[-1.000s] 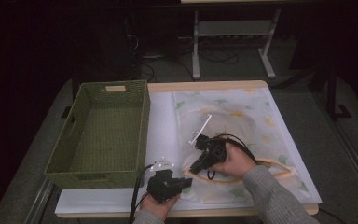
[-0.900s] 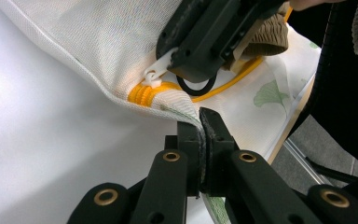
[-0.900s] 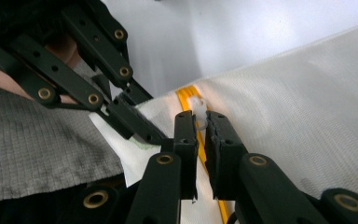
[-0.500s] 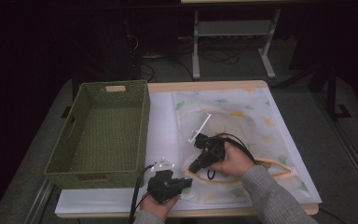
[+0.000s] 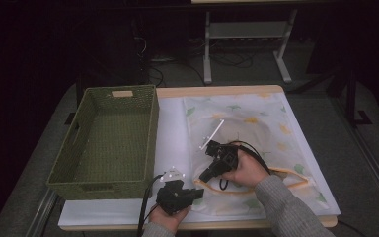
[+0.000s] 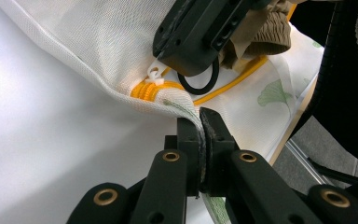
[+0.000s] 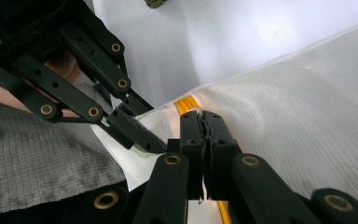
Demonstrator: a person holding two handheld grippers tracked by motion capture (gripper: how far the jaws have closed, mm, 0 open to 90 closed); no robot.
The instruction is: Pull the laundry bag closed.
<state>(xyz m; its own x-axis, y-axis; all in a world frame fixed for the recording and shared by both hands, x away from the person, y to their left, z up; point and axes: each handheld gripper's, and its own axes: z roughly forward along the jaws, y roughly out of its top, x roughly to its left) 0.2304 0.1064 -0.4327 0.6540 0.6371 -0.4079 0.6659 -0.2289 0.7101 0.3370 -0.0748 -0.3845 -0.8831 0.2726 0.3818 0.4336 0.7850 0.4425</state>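
Lying at the counter's (image 5: 177,94) four o'clock, the white mesh laundry bag with a yellow zipper (image 5: 256,123) is held by both tools. The left gripper (image 6: 200,135) has its jaws clamped on the bag's corner fabric; the right gripper (image 7: 201,126) has its jaws pinched together at the zipper end, just beside it.

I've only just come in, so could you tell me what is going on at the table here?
A person is working on a white mesh laundry bag with a yellow zipper, lying on the table beside an empty green basket. The left gripper is shut on the bag's edge near the end of the zipper. The right gripper is closed right at the zipper, apparently on its white pull tab. It looks like a zipping or unzipping step.
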